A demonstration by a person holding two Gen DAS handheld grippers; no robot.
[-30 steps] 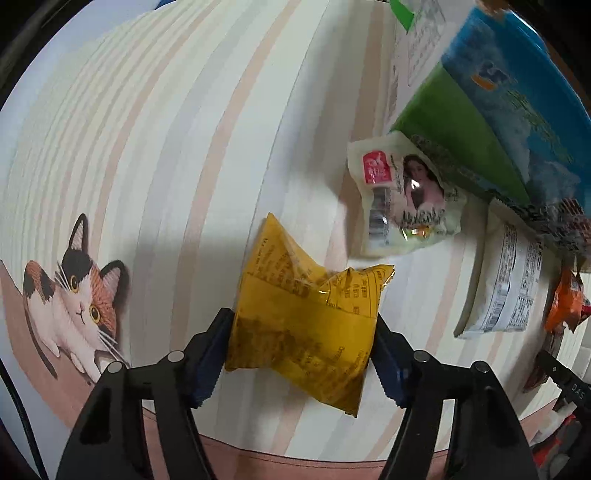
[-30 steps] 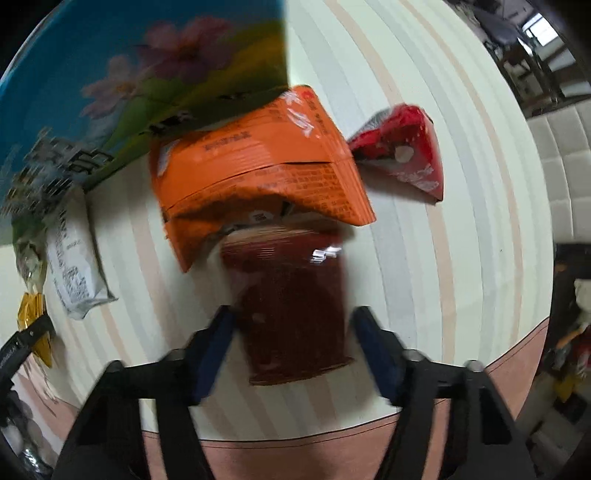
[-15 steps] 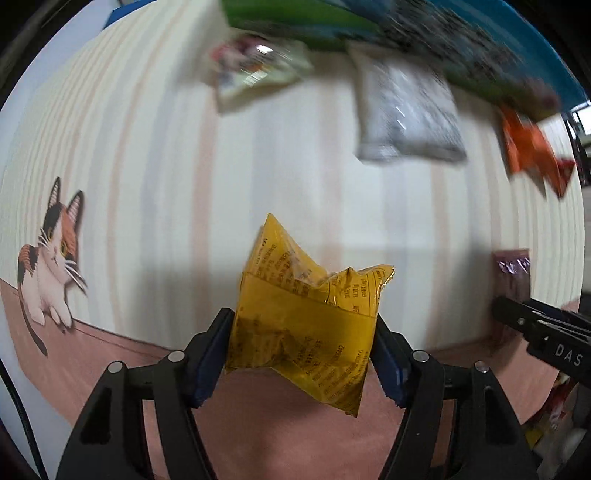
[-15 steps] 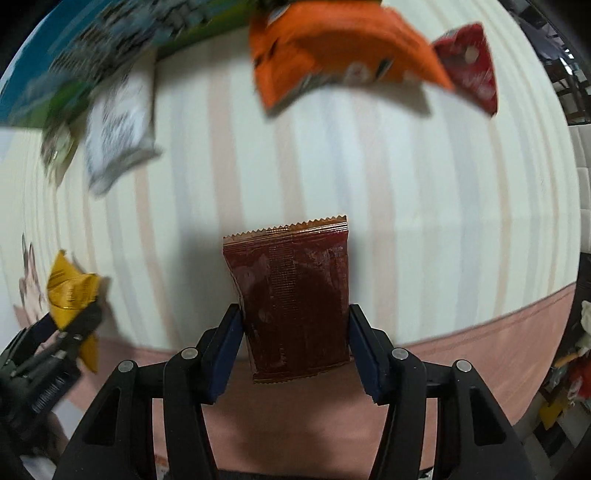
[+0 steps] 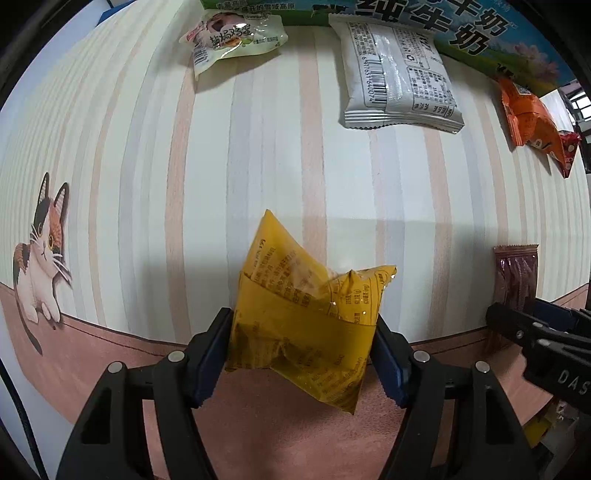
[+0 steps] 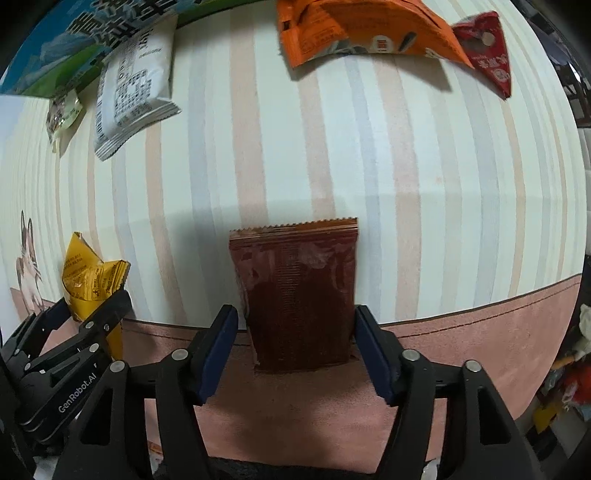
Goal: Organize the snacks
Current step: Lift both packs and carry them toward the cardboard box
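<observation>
My left gripper (image 5: 301, 345) is shut on a crumpled yellow snack packet (image 5: 306, 314) and holds it above the near edge of the striped mat. My right gripper (image 6: 295, 334) is shut on a flat dark red snack packet (image 6: 299, 295), also near the mat's pink border. Each gripper shows in the other's view: the right one with the red packet (image 5: 517, 277) at the right edge, the left one with the yellow packet (image 6: 90, 284) at the lower left.
At the far side lie a white packet (image 5: 395, 70), a pale green packet (image 5: 232, 37), an orange bag (image 6: 365, 29) and a small red packet (image 6: 487, 48), all beside a large blue-green milk box (image 5: 472, 26). A cat picture (image 5: 40, 243) marks the mat's left.
Both grippers have pulled back toward the mat's near edge with their packets. The right gripper closed on the dark red packet and drew it away from the orange bag.
</observation>
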